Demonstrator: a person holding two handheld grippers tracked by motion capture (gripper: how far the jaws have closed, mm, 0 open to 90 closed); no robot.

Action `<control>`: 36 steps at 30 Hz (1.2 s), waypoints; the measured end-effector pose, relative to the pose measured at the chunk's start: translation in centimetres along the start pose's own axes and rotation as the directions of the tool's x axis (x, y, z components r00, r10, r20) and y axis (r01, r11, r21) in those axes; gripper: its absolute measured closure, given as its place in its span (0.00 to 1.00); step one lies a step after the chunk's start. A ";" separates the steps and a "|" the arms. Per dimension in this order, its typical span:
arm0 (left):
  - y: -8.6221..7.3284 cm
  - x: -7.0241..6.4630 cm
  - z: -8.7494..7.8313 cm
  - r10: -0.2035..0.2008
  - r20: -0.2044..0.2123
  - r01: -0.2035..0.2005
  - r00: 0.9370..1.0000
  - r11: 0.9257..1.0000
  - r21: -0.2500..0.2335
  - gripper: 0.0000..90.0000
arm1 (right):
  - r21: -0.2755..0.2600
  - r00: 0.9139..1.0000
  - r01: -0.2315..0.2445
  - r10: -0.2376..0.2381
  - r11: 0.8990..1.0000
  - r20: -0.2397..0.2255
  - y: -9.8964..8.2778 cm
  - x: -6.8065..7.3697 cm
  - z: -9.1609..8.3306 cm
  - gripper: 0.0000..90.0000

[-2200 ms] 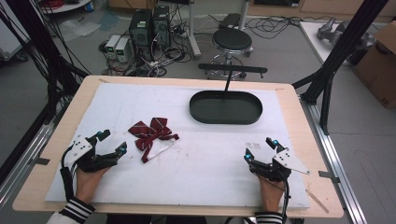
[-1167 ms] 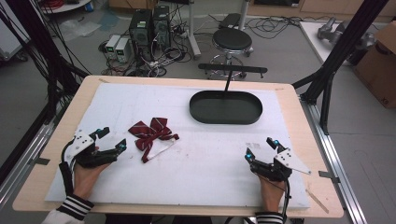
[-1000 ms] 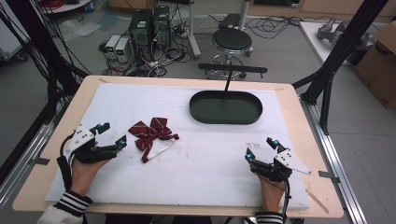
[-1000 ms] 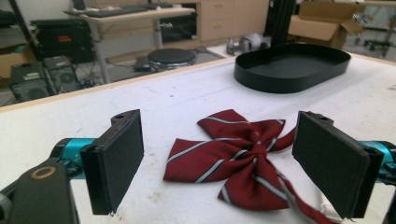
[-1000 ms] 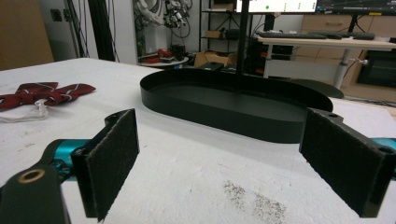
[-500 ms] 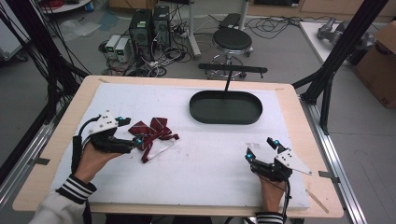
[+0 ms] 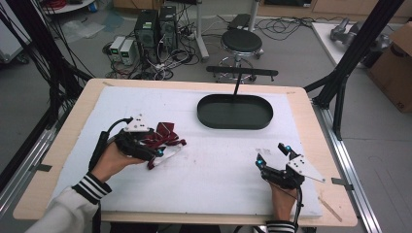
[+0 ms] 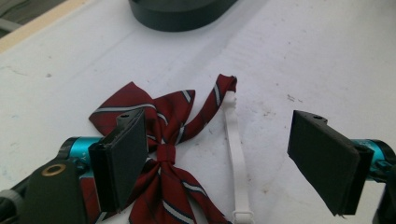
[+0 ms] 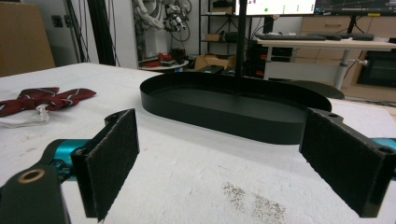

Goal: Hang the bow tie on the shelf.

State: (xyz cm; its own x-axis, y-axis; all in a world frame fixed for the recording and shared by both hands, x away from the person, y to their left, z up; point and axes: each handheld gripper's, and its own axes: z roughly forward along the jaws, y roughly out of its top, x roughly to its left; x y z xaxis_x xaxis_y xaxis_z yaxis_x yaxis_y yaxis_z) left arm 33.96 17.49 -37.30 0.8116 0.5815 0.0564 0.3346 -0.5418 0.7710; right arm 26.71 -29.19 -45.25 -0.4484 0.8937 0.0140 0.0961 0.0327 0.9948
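A dark red striped bow tie [image 7: 168,134] with a white strap [image 8: 232,140] lies flat on the white mat, left of centre. My left gripper [image 7: 158,144] hovers over it, open. In the left gripper view the jaws stand wide apart around the bow tie [image 8: 170,116], the knot close to the left pad [image 8: 122,161]; the gripper [image 8: 224,161] holds nothing. My right gripper [image 7: 272,154] rests open near the front right of the mat. In the right gripper view this gripper [image 9: 229,163] faces the black oval tray [image 9: 224,116], with the bow tie [image 9: 46,98] far left.
The black oval tray [image 7: 234,126] sits at the back centre-right, with a thin black post [image 7: 236,85] rising behind it. White mat [image 7: 218,170] covers the wooden table [image 7: 311,121]. Black frame struts [image 7: 350,58] stand at both sides; a stool [image 7: 241,43] and computers [image 7: 155,29] sit beyond.
My left gripper moved from the front left of the mat to the right and forward, and now sits over the bow tie, still open. The right gripper stayed still.
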 end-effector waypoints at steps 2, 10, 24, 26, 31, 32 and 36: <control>0.2 -0.1 0.3 0.003 0.003 -0.003 1.000 1.000 0.016 0.23 | 0.001 1.000 -0.005 0.005 1.000 0.000 0.0 0.0 0.0 0.12; 0.8 -0.5 2.2 0.007 0.030 -0.011 1.000 0.991 0.132 0.24 | -0.005 1.000 -0.008 0.008 1.000 0.000 0.0 -0.1 -0.1 0.12; 0.4 -0.9 4.4 -0.014 0.030 0.007 0.999 0.972 0.235 0.27 | -0.008 1.000 -0.012 0.012 1.000 0.000 0.0 -0.1 -0.1 0.12; 0.4 -1.0 4.6 -0.012 0.030 0.004 0.999 0.969 0.247 0.27 | -0.008 1.000 -0.010 0.010 1.000 0.001 0.0 -0.1 -0.1 0.12; 0.4 -0.8 4.9 -0.014 0.026 0.007 1.000 0.965 0.263 0.28 | -0.008 1.000 -0.010 0.010 1.000 0.001 0.0 -0.1 -0.1 0.12; 0.4 -0.7 5.1 -0.013 0.031 0.004 0.999 0.961 0.276 0.28 | -0.009 1.000 -0.010 0.010 1.000 0.002 0.0 -0.1 -0.1 0.12; 0.4 -0.8 5.3 -0.018 0.030 0.008 0.999 0.957 0.289 0.28 | -0.013 1.000 -0.007 0.007 1.000 0.002 0.0 -0.2 -0.1 0.12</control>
State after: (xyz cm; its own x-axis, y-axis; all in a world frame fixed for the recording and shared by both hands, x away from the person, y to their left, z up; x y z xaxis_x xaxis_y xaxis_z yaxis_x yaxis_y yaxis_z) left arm 35.99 13.62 -40.43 0.8197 0.5723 0.0236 0.4654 -0.6893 0.5552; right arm 26.71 -29.36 -45.28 -0.4456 0.8950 0.0208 0.0878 0.0206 0.9959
